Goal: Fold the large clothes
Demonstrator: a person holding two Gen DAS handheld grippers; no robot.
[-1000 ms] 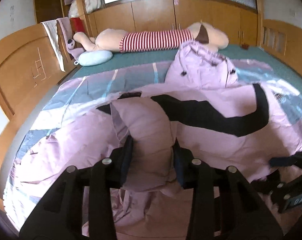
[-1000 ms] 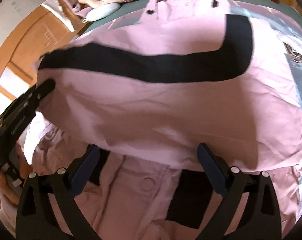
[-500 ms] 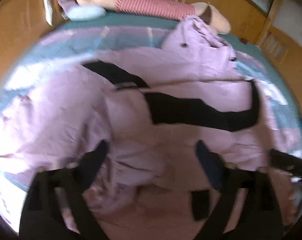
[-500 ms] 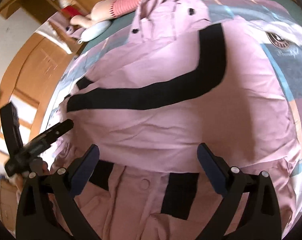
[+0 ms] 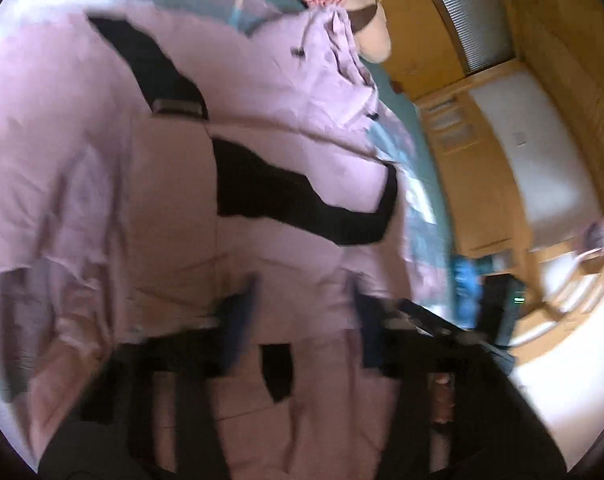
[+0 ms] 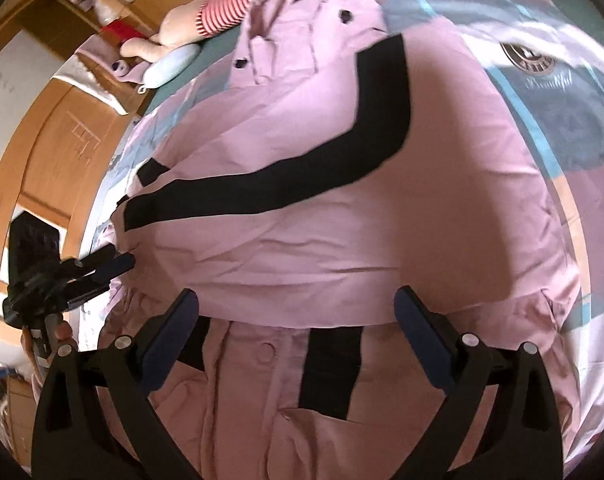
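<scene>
A large pink jacket (image 6: 341,240) with a curved black stripe (image 6: 302,184) lies spread on the bed, its upper part folded down over the button front. My right gripper (image 6: 294,320) hangs open just above that fold edge, with nothing pinched. In the blurred left wrist view the left gripper (image 5: 302,320) is rolled to one side above the jacket (image 5: 162,200). Its jaws are closing but still apart, and cloth shows through the gap, not pinched. Seen from the right wrist, the left gripper (image 6: 118,264) is at the jacket's left edge.
A plush doll in a red-striped top (image 6: 238,12) and a pale blue cushion (image 6: 170,68) lie at the head of the bed. The patterned sheet (image 6: 561,120) shows to the right. A wooden bed side (image 6: 42,152) runs along the left, and wooden cupboards (image 5: 481,160) stand beyond.
The left gripper let go of the bunched pink cloth, opened wide, then rolled, sank and narrowed. The folded-over layer settled flat. The right gripper drew back a little, still open.
</scene>
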